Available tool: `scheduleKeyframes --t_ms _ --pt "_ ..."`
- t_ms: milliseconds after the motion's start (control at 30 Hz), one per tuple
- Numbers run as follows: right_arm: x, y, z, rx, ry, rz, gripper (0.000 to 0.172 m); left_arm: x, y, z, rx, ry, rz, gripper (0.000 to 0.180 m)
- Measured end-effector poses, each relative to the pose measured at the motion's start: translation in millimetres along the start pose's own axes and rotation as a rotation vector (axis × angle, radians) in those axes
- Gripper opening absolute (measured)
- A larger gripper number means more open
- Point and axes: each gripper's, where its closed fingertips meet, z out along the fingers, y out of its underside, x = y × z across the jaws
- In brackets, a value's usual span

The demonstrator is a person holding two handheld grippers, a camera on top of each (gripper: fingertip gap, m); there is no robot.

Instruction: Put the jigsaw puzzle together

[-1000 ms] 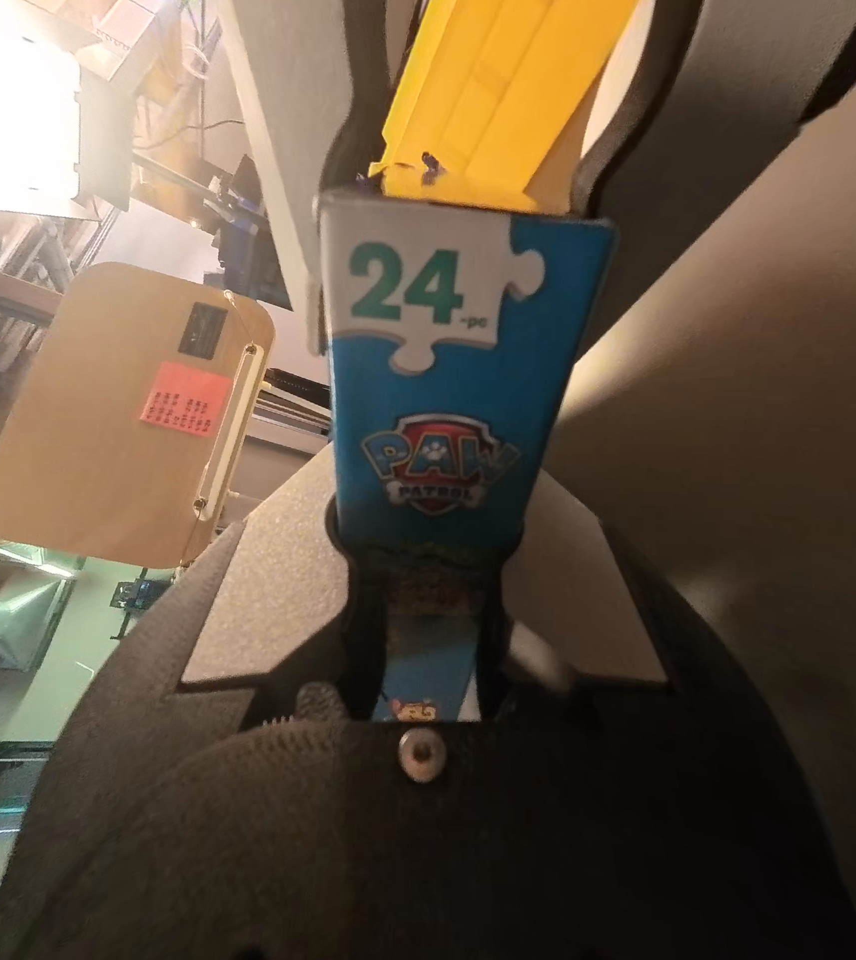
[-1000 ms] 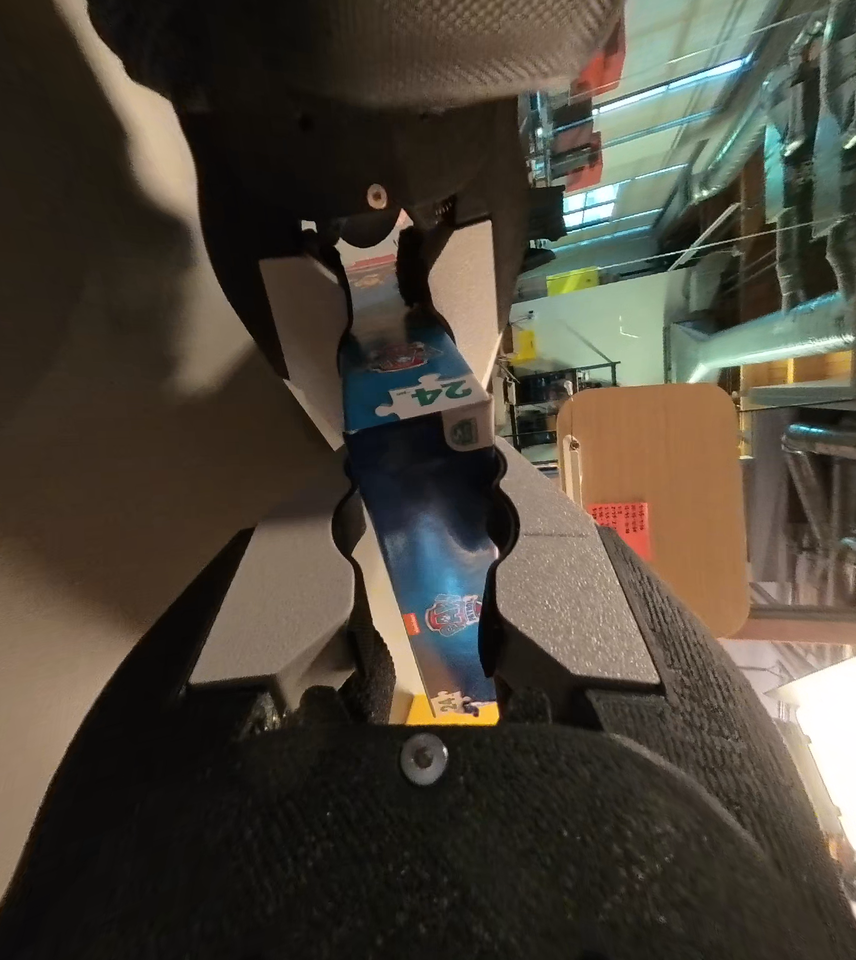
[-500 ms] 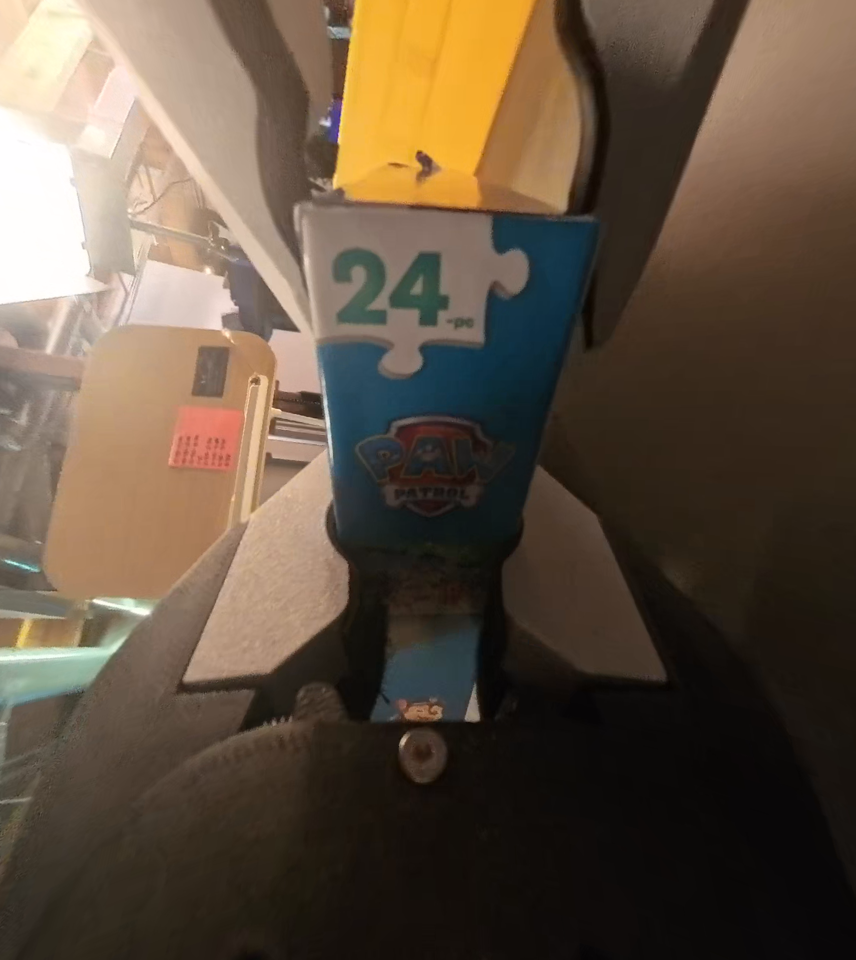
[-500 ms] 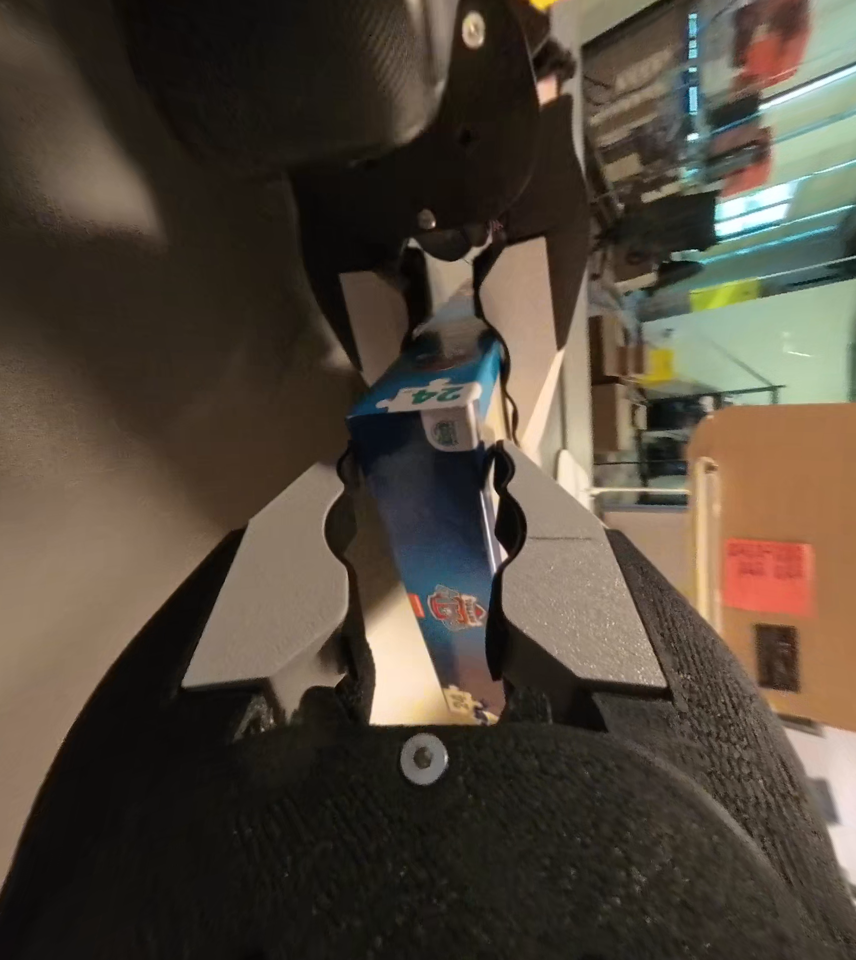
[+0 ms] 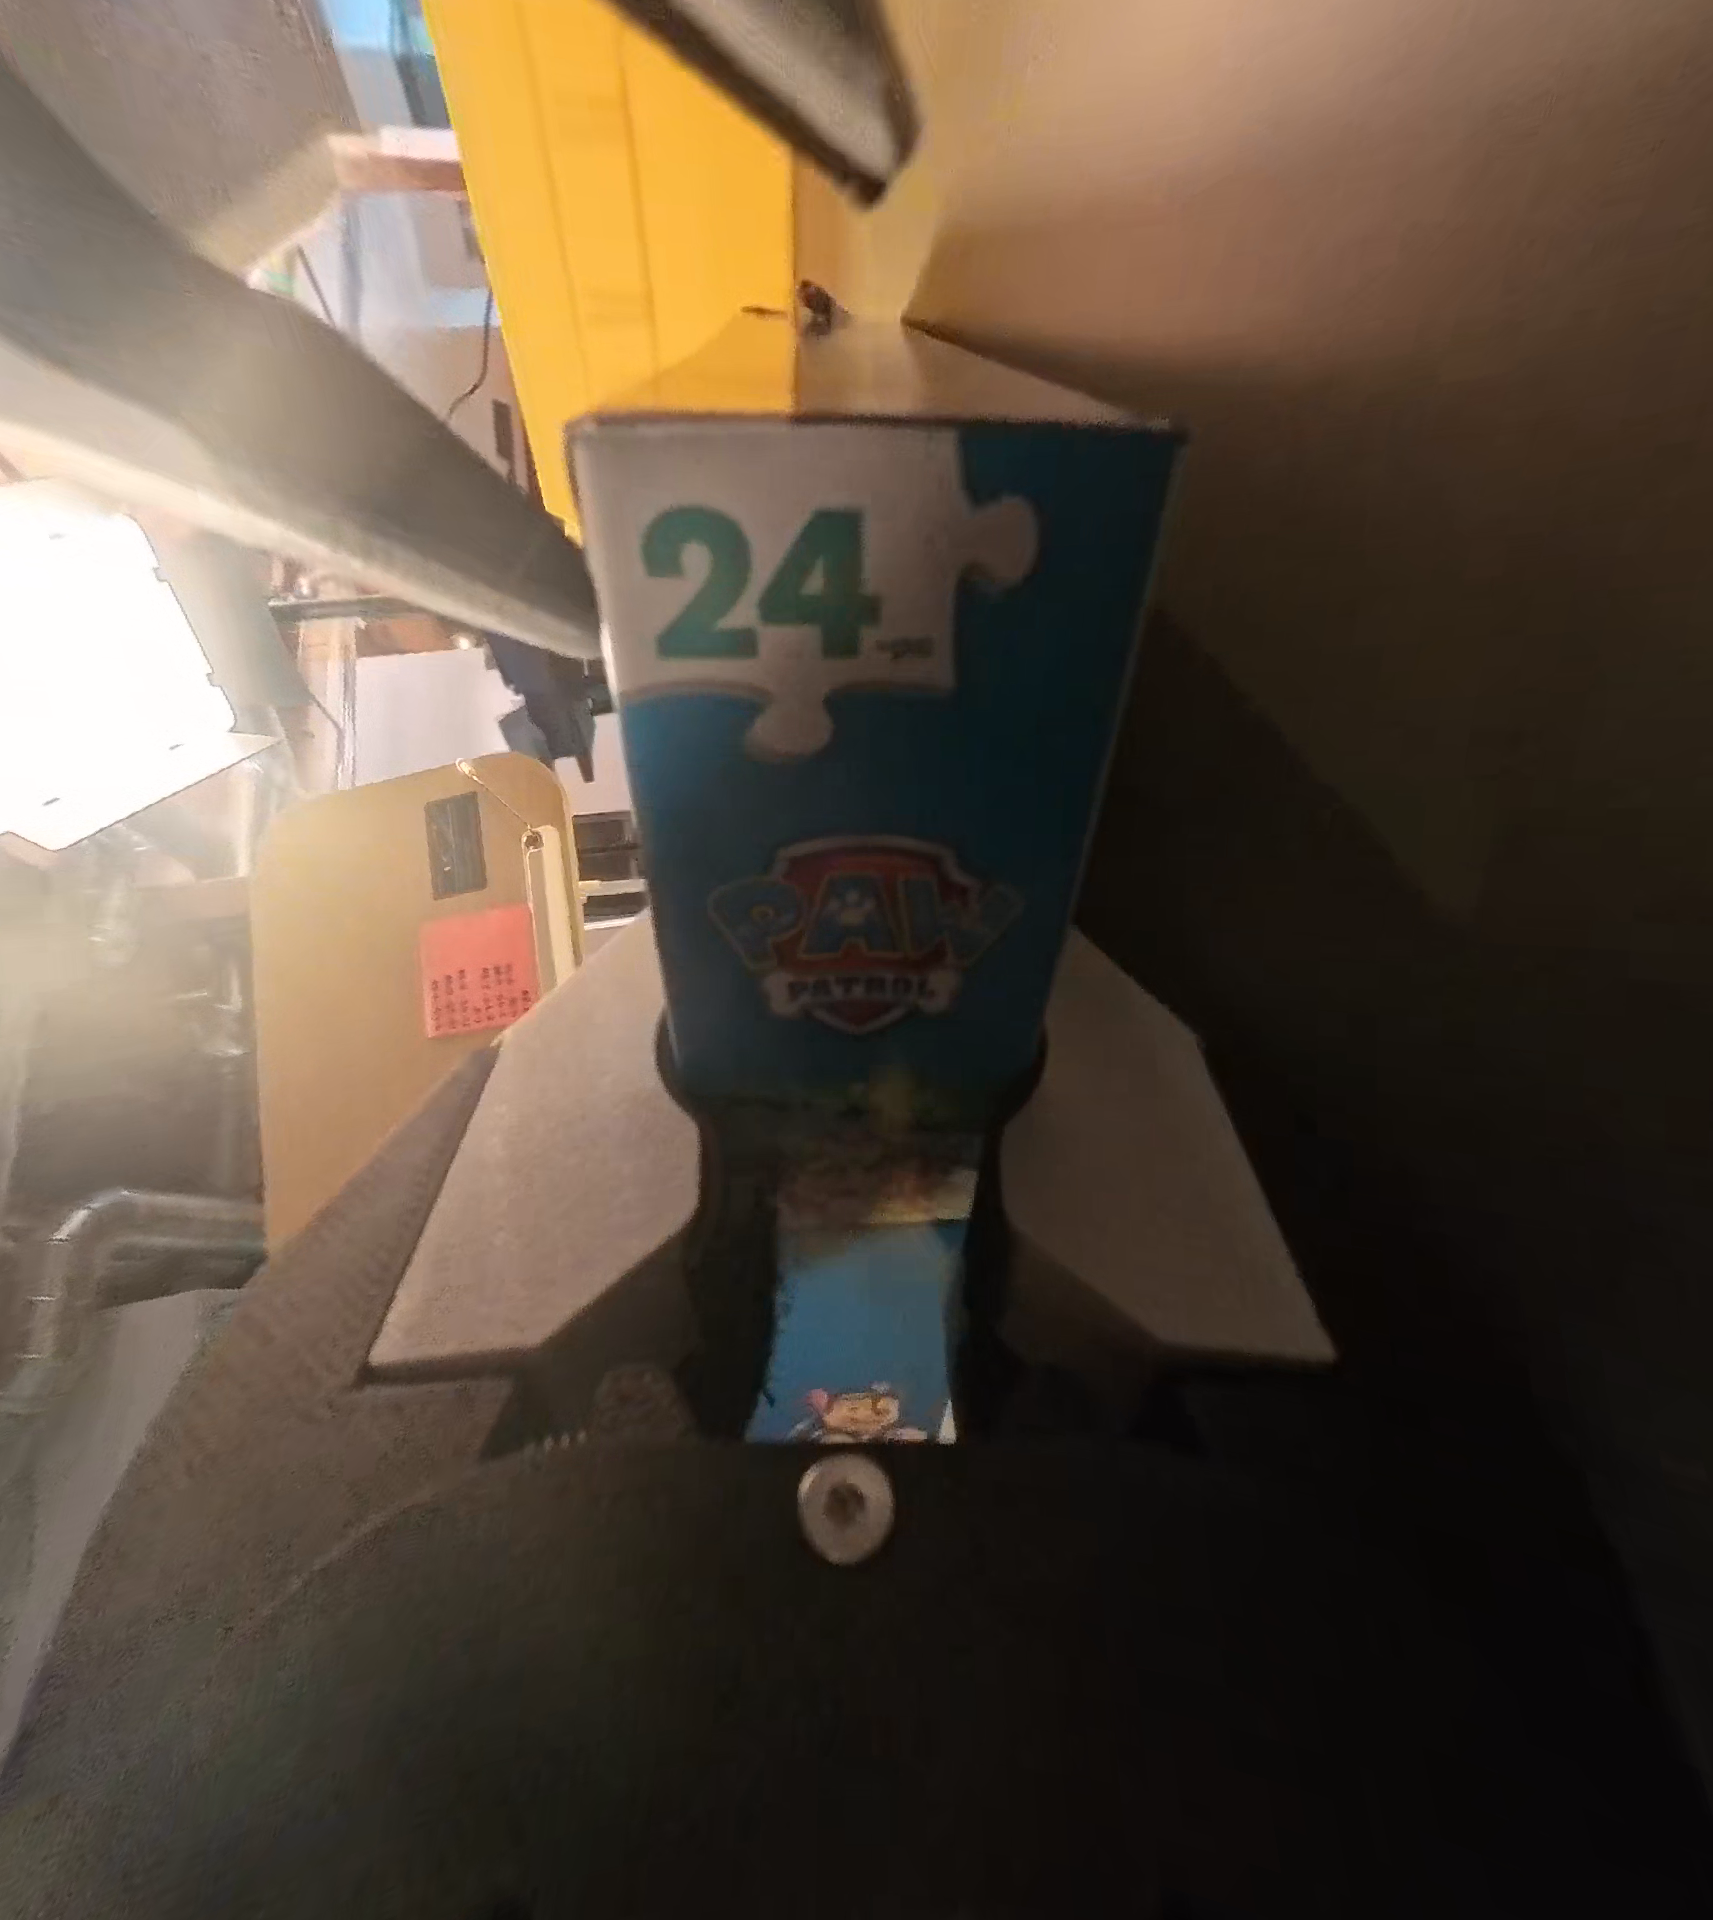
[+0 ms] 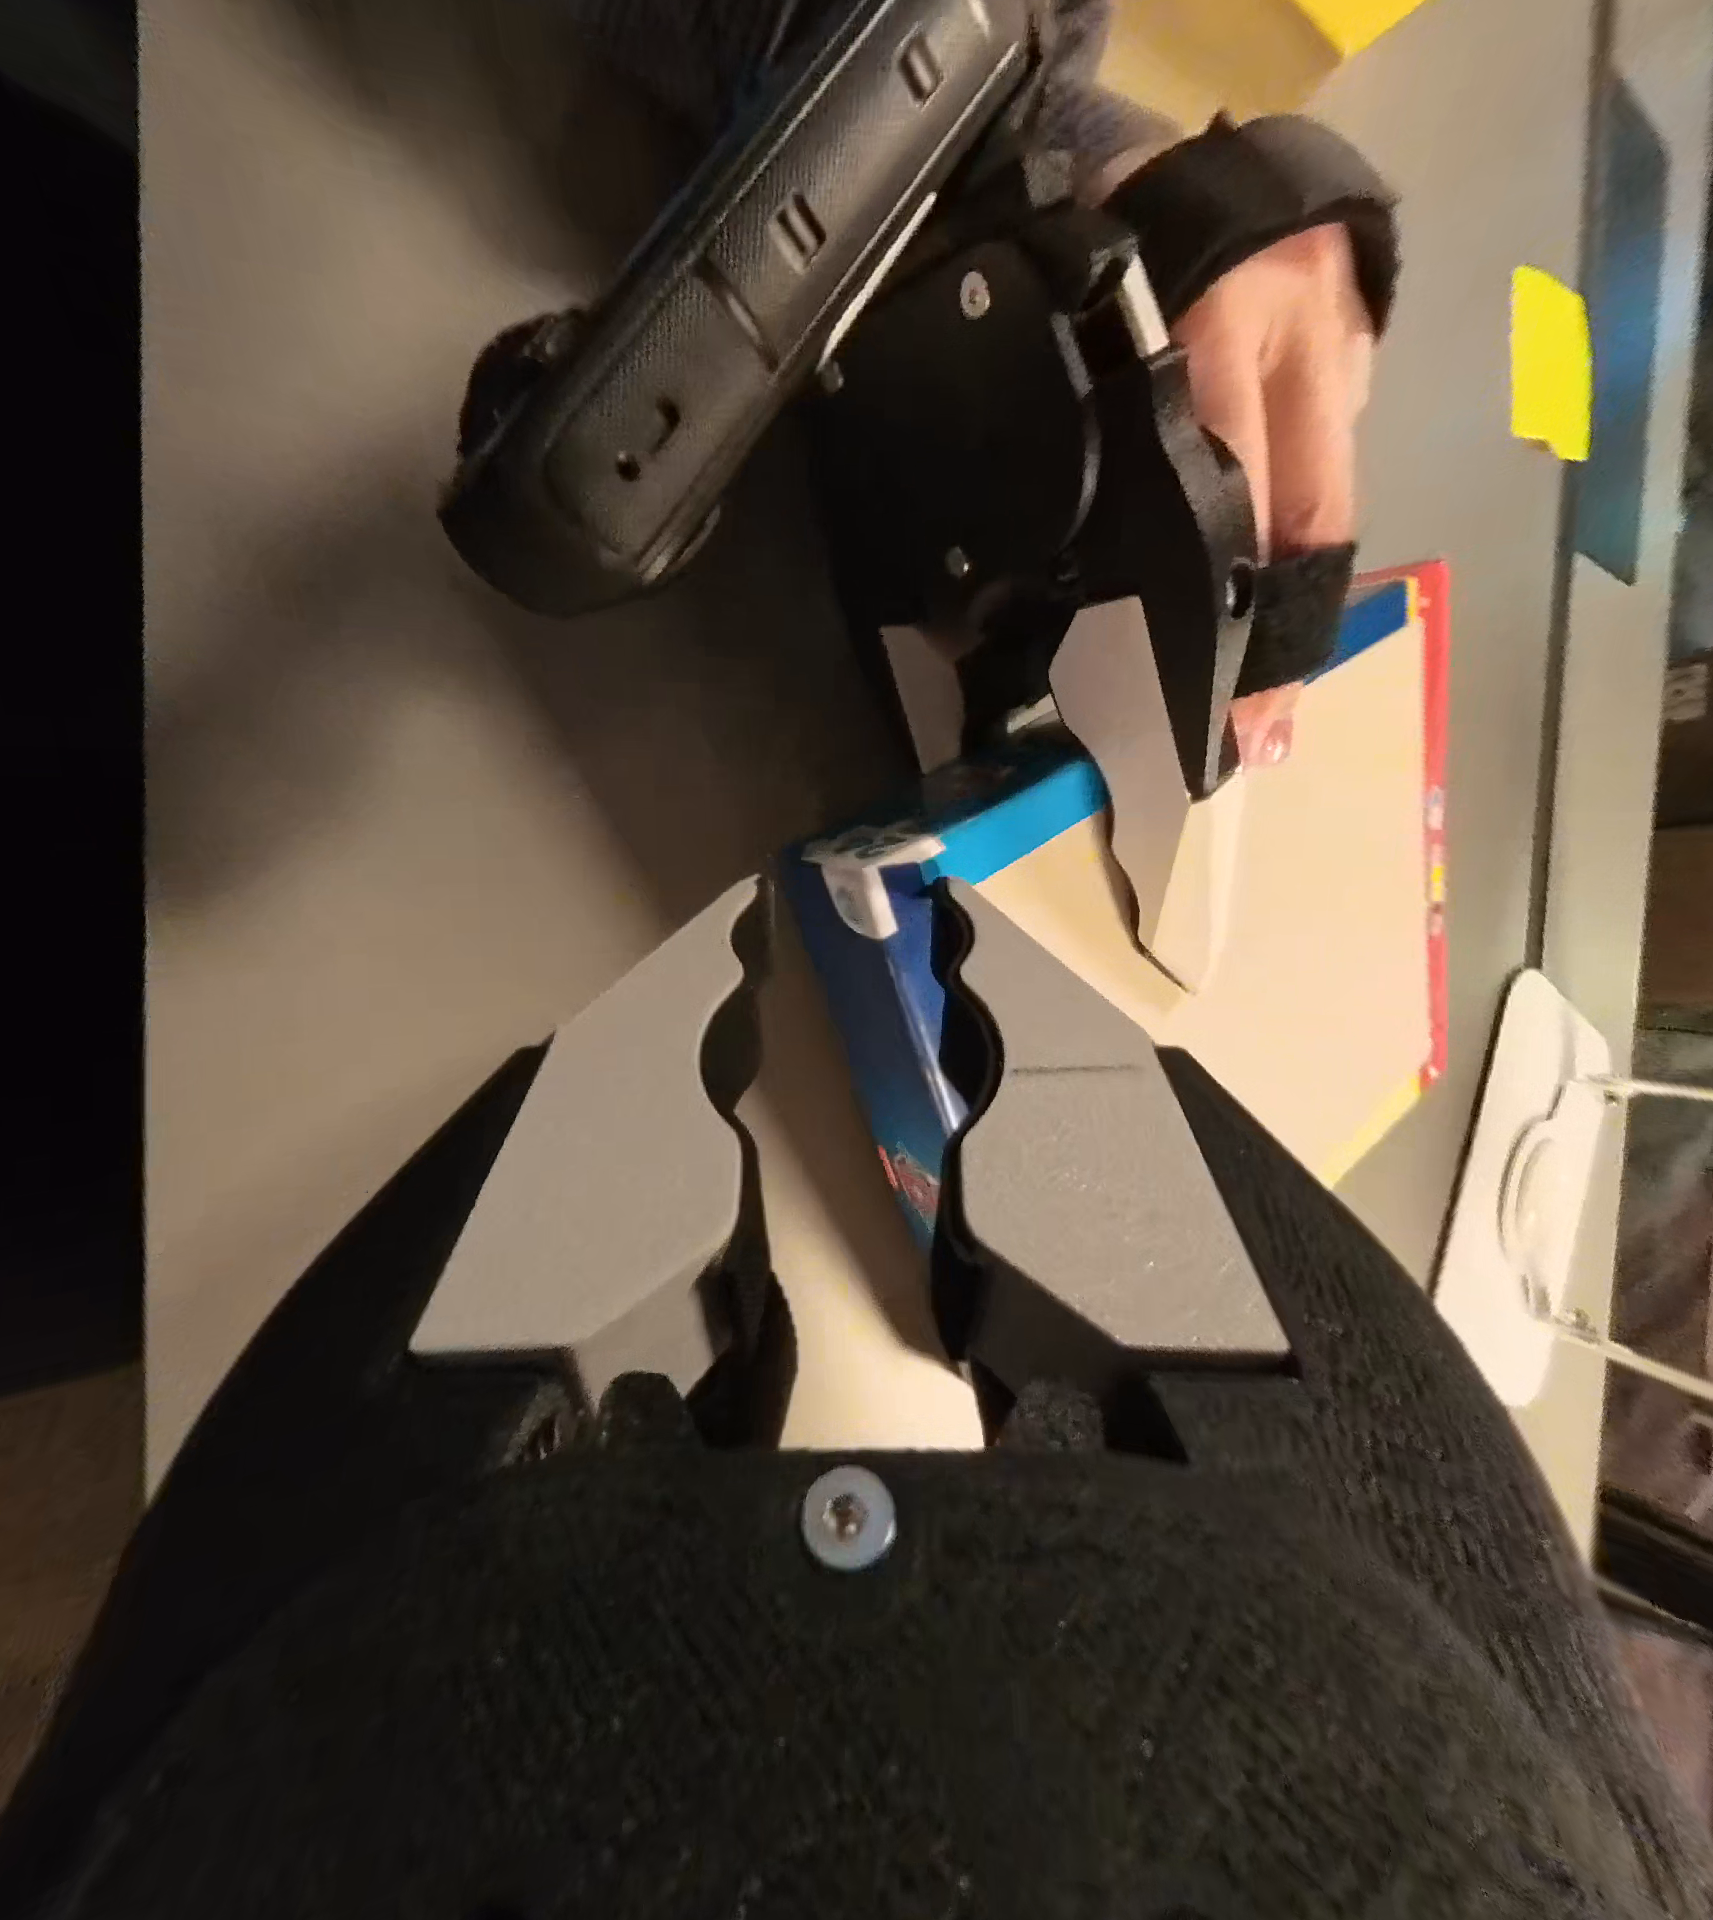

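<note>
One blue box [image 5: 873, 748] is clenched by two grippers: left gripper [image 5: 852, 1039] and right gripper [image 6: 852, 935], fingers pressing its sides.

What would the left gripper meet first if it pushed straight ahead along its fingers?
Probably the yellow box part right beyond the blue puzzle box that the left gripper holds; depth is unclear.

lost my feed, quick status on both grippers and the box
Left gripper clamped on the blue puzzle box. Right gripper around the same box's other end, pad contact unclear. Yellow inner tray showing beyond the box. Nothing blocking.
</note>
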Motion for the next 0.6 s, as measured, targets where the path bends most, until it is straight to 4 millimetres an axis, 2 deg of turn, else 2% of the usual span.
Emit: scheduleKeyframes --t_ms 100,267,300,367,433,500,567,600 --pt "0 3 1 -0.046 -0.053 -0.052 0.015 3 -1 0 -0.006 -0.004 0.042 0.047" --pt "-3 3 -3 -0.074 -0.144 -0.042 0.011 4 -6 -2 0.013 -0.003 0.049 0.047" --pt "-7 1 -5 -0.063 -0.182 -0.035 0.000 6 -6 0 0.016 -0.001 0.051 0.047" --pt "-39 -10 -8 -0.011 -0.401 0.036 0.000 6 3 2 -0.011 0.032 -0.013 0.047" --pt "-56 6 2 -0.085 -0.455 0.074 0.000 7 10 3 -0.027 0.029 -0.013 0.047" --pt "-47 9 7 -0.053 -0.357 0.100 0.020 7 12 4 -0.038 0.024 -0.021 0.047" --pt "-26 -3 4 0.037 -0.232 0.132 0.035 7 11 5 -0.039 0.025 -0.020 0.047" --pt "-16 -8 2 0.068 -0.162 0.109 0.034 7 12 5 -0.038 0.024 -0.019 0.047"
